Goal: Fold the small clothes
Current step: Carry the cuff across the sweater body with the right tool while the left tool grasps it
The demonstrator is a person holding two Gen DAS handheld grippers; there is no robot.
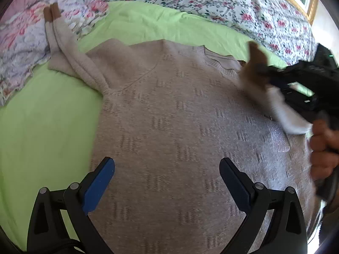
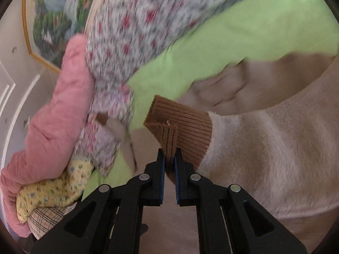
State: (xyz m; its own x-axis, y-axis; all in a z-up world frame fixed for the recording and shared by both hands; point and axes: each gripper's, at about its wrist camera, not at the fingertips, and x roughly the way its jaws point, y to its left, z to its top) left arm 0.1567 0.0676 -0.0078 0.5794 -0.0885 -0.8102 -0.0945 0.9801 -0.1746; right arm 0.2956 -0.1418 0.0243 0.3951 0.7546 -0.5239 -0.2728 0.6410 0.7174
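Green bedsheet (image 1: 42, 127) carrying one beige sweater (image 1: 180, 116) spread flat across its middle, far sleeve (image 1: 63, 48) trailing toward the floral quilt (image 1: 211, 0) at the far edge. Right gripper (image 2: 169, 158) clamped shut on the near sleeve's brown cuff (image 2: 180, 127), sleeve lifted over the body; left gripper (image 1: 167, 173) wide open, empty, above the hem. Risk: the thin pinch slipping mid-swing, dropping the sleeve crooked.

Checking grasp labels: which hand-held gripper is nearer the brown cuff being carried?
Right. The right hand-held gripper is clamped on the cuff; the left hand-held gripper hangs open over the sweater, apart from it.
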